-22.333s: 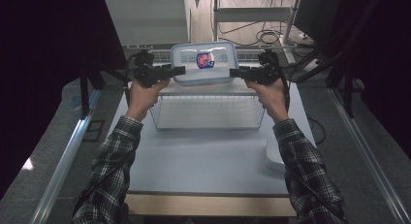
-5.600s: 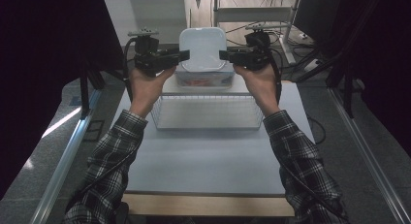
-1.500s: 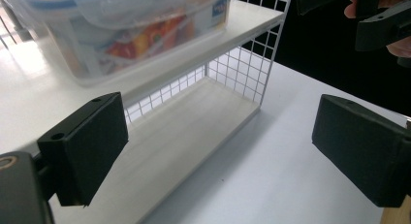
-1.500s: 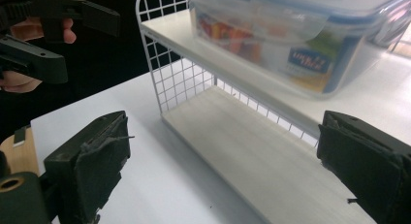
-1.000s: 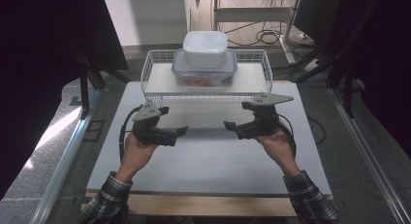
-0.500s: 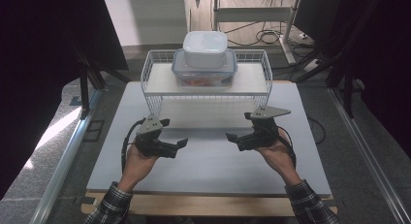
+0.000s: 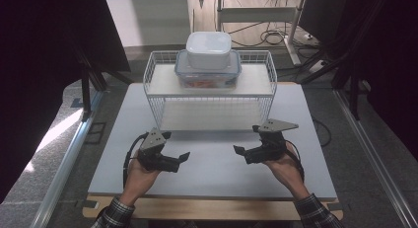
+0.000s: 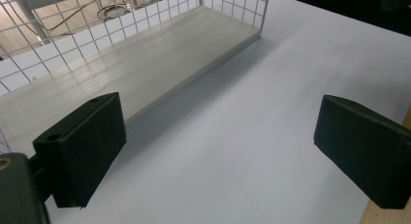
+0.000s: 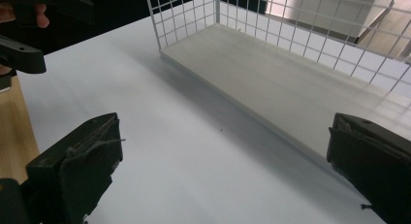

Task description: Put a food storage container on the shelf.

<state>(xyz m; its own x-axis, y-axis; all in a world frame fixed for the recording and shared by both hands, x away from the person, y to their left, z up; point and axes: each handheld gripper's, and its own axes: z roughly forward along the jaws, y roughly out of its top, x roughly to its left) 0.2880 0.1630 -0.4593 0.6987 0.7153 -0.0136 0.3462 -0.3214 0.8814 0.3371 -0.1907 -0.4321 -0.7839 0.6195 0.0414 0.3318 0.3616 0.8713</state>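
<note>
Claws both gape wide, empty: left claw (image 7: 181, 158), right claw (image 7: 240, 151), low over white worktop (image 7: 212, 169). White lidded plastic box (image 7: 208, 49) sits stacked on clear food container (image 7: 207, 74) atop white wire rack (image 7: 209, 85) at 12 o'clock (stacked to save shelf room, I'd judge).

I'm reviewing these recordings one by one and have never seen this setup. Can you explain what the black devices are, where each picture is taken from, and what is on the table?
No robot here: a person holds a hand-held gripper in each hand, the left gripper and the right gripper. Both are open and hold nothing, hovering over the white table.

The high view looks down from above the person's side. The two gripper views come from cameras riding on each gripper; the black blocks at the bottom are its fingers.

On the table stands a white wire rack. On its top shelf sits a clear container with a white container stacked on it. The lower shelf is bare.
</note>
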